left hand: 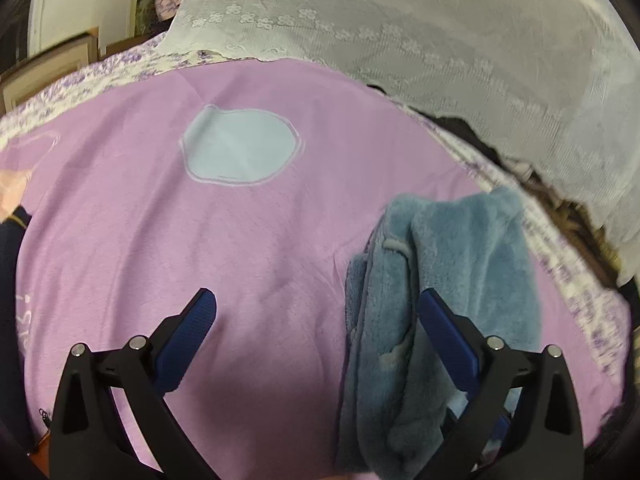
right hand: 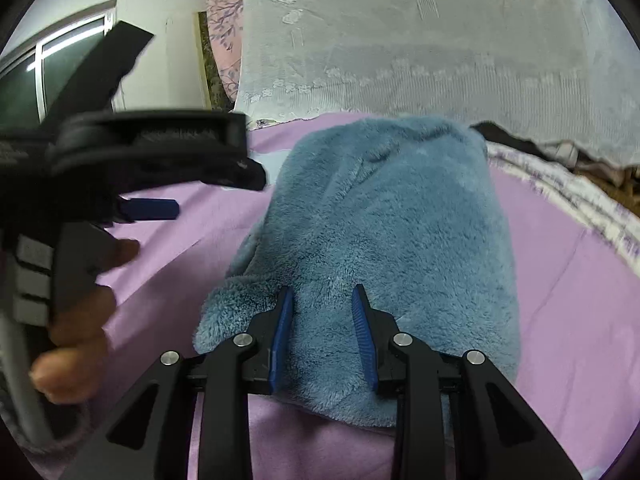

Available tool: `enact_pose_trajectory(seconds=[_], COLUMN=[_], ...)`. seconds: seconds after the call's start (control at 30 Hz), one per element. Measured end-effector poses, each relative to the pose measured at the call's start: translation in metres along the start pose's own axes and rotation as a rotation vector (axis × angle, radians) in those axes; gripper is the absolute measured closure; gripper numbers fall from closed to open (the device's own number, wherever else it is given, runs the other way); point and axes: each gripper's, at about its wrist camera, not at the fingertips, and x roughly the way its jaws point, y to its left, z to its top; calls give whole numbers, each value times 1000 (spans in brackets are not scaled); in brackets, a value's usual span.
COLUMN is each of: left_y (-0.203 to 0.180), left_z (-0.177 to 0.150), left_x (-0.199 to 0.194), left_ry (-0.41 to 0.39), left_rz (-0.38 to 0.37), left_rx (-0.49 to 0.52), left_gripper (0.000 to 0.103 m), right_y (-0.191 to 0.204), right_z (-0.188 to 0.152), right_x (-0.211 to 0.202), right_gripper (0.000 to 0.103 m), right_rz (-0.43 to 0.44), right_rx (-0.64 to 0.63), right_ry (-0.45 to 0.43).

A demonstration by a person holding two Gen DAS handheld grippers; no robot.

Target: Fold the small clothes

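A fluffy blue fleece garment (right hand: 384, 240) lies folded in a bundle on the purple bed sheet (right hand: 560, 320). My right gripper (right hand: 323, 296) has its two blue fingers pressed into the near edge of the fleece, pinching a fold of it between them. In the left wrist view the same garment (left hand: 460, 264) lies at the right, folded lengthwise. My left gripper (left hand: 316, 300) is wide open and empty above the sheet (left hand: 160, 220); its right finger (left hand: 444, 320) overlaps the fleece's edge. The left gripper also shows in the right wrist view (right hand: 152, 208) at the left, held by a hand.
A pale blue oval patch (left hand: 240, 148) is printed on the sheet. A white lace curtain (left hand: 440, 32) hangs behind the bed. A floral bed border (left hand: 580, 272) runs along the right edge, with dark clutter (left hand: 568, 216) beyond it. A window (right hand: 24, 88) is at the far left.
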Motion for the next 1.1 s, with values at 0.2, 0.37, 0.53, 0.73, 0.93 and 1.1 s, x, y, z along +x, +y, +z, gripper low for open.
enact_pose_trajectory(seconds=[0.2, 0.37, 0.53, 0.73, 0.93, 1.1], left_y=[-3, 9, 9, 18, -24, -51], left_z=[-6, -8, -7, -2, -18, -36], left_x=[41, 45, 40, -7, -36, -1], left_ry=[83, 96, 89, -1, -66, 9], left_rz=[126, 93, 95, 0, -65, 130], left_rx=[42, 23, 25, -21, 148, 290], left_gripper=[4, 4, 4, 5, 5, 4], right_y=[-1, -10, -37, -69, -90, -96], right_z=[-2, 8, 43, 95, 127, 125], right_x=[-1, -12, -35, -6, 37, 79], right_gripper=[70, 73, 74, 74, 74, 74], right_rz=[38, 78, 30, -42, -106, -66], right_rx=[-2, -16, 37, 75, 44, 48], right_ry=[30, 18, -79, -38, 10, 93])
